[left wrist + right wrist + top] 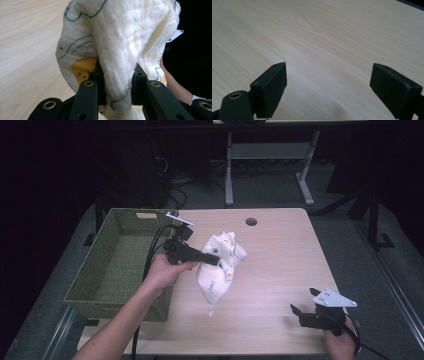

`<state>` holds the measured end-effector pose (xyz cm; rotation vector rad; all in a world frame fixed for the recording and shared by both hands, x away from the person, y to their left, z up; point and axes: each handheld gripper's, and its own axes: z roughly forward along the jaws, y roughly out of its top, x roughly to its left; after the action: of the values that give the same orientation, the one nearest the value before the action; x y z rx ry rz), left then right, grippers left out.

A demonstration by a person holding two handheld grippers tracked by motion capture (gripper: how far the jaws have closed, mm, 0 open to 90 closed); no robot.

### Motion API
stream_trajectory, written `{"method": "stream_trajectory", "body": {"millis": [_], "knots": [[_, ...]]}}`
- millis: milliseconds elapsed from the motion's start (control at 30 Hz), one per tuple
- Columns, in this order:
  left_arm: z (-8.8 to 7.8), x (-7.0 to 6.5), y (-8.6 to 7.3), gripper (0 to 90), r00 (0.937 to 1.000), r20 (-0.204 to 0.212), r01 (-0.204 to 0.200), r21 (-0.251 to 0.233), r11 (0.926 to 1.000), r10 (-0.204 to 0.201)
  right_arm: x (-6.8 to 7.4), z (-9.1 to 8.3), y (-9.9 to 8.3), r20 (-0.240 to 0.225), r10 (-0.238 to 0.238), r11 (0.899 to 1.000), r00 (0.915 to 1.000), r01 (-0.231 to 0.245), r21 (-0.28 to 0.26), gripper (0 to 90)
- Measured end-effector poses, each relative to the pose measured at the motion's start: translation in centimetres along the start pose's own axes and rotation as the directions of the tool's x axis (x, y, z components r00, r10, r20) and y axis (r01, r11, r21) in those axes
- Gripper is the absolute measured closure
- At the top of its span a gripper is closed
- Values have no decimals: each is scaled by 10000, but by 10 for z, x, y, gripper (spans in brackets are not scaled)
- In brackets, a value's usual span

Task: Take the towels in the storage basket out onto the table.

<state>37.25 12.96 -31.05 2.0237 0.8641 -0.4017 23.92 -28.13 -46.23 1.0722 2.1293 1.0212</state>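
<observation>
The left gripper [216,260] pinches a white cloth [220,270] above the table [280,250], beside the basket [115,265]. The right gripper [296,313] gapes empty.

Left hand-held gripper [216,260] raised, jaws clamped on cloth [220,265]; right hand-held gripper [296,310] low, jaws wide apart

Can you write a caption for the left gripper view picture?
The left gripper pinches a fold of white printed cloth above the wooden table.
</observation>
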Motion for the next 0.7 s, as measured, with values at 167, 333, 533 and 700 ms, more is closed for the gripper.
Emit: {"method": "stream_trajectory", "body": {"millis": [167, 333, 533, 700], "knots": [[19, -3, 3, 724, 9998, 22, -193, 262, 9995, 193, -1, -1, 0, 28, 17, 10000, 10000, -17, -60, 137], [35, -2, 5, 725, 9999, 60, -119, 293, 9995, 117, 0, -2, 1, -1, 81, 9999, 10000, -81, -66, 137], [53, -4, 6, 721, 9998, 205, -60, 429, 9991, 52, 0, -2, 1, 26, -17, 10000, 10000, 17, -90, 137], [67, -5, 7, 721, 9999, 35, -124, 596, 9981, 123, 0, -3, 1, 42, -6, 9999, 10000, 6, -107, 137]]}}
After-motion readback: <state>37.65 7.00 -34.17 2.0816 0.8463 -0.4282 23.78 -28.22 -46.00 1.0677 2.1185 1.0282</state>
